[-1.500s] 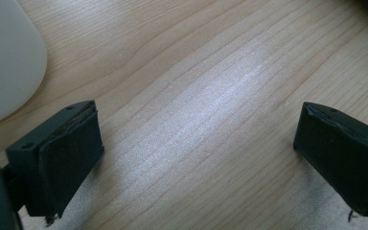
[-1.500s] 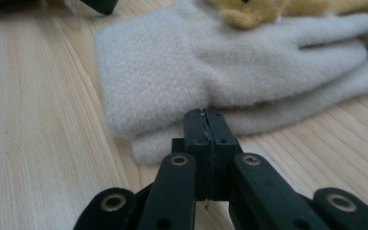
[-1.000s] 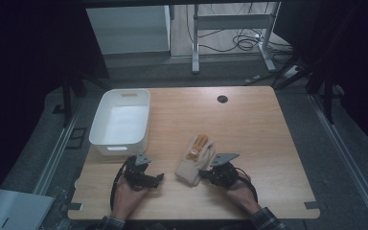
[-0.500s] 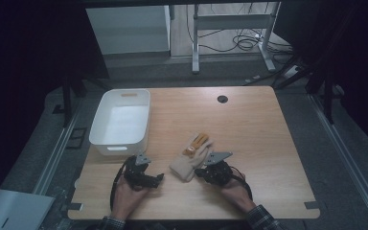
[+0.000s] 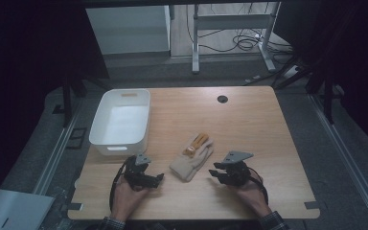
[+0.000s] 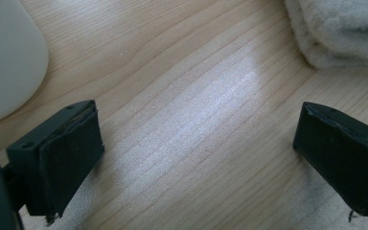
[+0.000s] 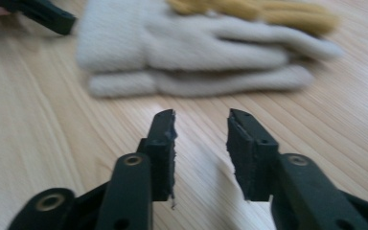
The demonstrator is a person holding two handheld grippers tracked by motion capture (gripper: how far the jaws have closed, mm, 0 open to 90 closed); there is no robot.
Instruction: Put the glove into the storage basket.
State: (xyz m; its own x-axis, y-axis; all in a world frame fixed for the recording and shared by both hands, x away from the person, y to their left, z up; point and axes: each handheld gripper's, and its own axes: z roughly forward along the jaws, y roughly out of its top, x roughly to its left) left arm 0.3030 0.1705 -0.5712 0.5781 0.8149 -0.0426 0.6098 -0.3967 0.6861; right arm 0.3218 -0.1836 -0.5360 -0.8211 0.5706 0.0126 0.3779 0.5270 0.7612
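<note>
A pair of cream knit gloves with yellow fingers lies flat near the table's front middle. My left gripper rests on the wood just left of them, jaws wide open over bare table; the cream cuff shows beyond its right jaw. My right gripper sits just right of the gloves and points at them. Its jaws stand a little apart with nothing between them, a short way from the cream glove.
A white plastic bin stands at the table's left, behind my left gripper; its rounded corner is close to the left jaw. A round cable hole sits at the back. The table's right half is bare wood.
My right gripper was up against the gloves half a second ago and has drawn back to the right, apart from them. The gloves shifted slightly. The left gripper has stayed put.
</note>
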